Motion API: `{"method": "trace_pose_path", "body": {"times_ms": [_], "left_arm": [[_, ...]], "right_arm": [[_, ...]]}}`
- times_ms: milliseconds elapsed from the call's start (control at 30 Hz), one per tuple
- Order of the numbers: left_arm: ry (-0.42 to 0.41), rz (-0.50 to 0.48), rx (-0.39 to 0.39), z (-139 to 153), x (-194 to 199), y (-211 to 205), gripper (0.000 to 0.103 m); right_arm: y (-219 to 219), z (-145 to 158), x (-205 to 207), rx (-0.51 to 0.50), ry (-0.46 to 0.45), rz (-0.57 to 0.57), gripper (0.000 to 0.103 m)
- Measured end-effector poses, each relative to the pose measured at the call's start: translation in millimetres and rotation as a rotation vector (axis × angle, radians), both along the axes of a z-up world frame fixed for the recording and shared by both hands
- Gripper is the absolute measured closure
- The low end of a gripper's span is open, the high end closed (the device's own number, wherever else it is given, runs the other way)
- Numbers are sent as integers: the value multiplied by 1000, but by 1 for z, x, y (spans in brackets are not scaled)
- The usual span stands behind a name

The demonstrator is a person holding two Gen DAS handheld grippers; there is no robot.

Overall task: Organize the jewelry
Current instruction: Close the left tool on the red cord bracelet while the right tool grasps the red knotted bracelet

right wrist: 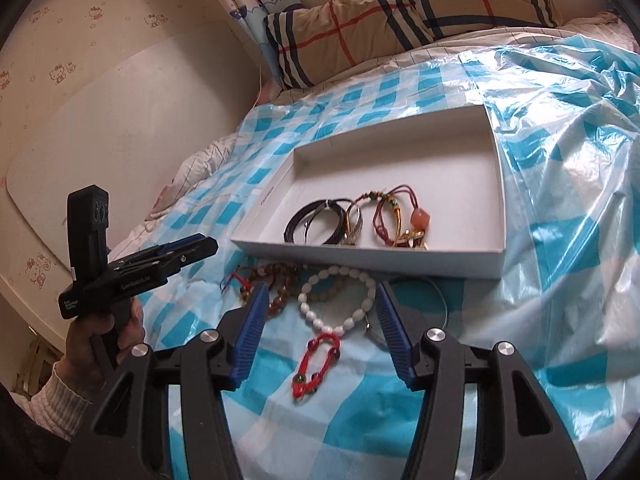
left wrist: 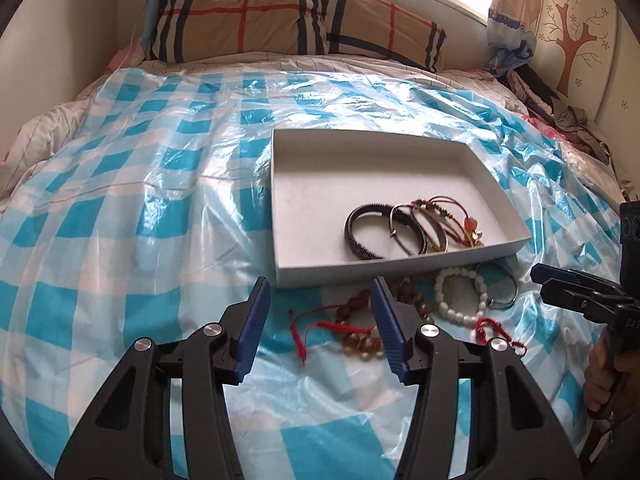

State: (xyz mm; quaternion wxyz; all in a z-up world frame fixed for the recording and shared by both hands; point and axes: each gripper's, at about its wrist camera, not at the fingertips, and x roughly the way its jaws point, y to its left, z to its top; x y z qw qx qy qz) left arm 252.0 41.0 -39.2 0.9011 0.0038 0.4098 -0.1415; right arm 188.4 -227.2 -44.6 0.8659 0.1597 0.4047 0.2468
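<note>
**Loose bracelets beside the box**

Blue-checked plastic sheeting (left wrist: pixel 120 200) covers the bed, and on it sits the white box (right wrist: pixel 280 196), my landmark for everything else. Inside it, toward the near wall, several bangles and cord bracelets (right wrist: pixel 352 220) already lie in a heap. Just outside that near wall wait the rest: a white bead bracelet (right wrist: pixel 340 300) with a red cord loop (right wrist: pixel 316 364), brown bead strands (left wrist: pixel 360 340) and a thin wire bangle (right wrist: pixel 436 304).

I judge the beads light, limp and inclined to slide on the plastic, so I would pinch across the strand, not the dangling cord.

Both hands tilt forward and down toward the pile. My right tool (right wrist: pixel 320 300) stands released, pads straddling the white beads without pressing on them. My left tool (left wrist: pixel 320 292) is likewise released, empty, poised before the box's near wall over the brown strands.
</note>
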Motion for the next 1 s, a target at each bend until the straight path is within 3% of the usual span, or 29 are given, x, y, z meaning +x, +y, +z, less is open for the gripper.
{"method": "trace_pose_path", "body": {"times_ms": [267,667,700,767,800,833,867,1000], "left_arm": [[56,-3,23,-24,-14,11,52],[120,-5,95,-46,20,-4,50],[120,-17,100,-47,19,-6,63],[122,-46,111,-45,16,-11,88],[120,-53,118,-43,13,-13,93],[118,-61,123,-41,9,-14,96],[122,-72,117,-39,4,-14,100],[149,-104,77,-30,-24,-9,101]], "right_arm": [[19,-15,-6,-58,63,38,48],[36,-33,4,-132,110,58,48],[38,-33,4,-148,107,58,49],[42,-34,2,-182,105,62,62],[43,-34,1,-194,107,68,77],[44,-34,0,-202,107,74,86],[46,-33,-3,-213,105,81,88],[43,-27,-17,-220,102,87,92]]}}
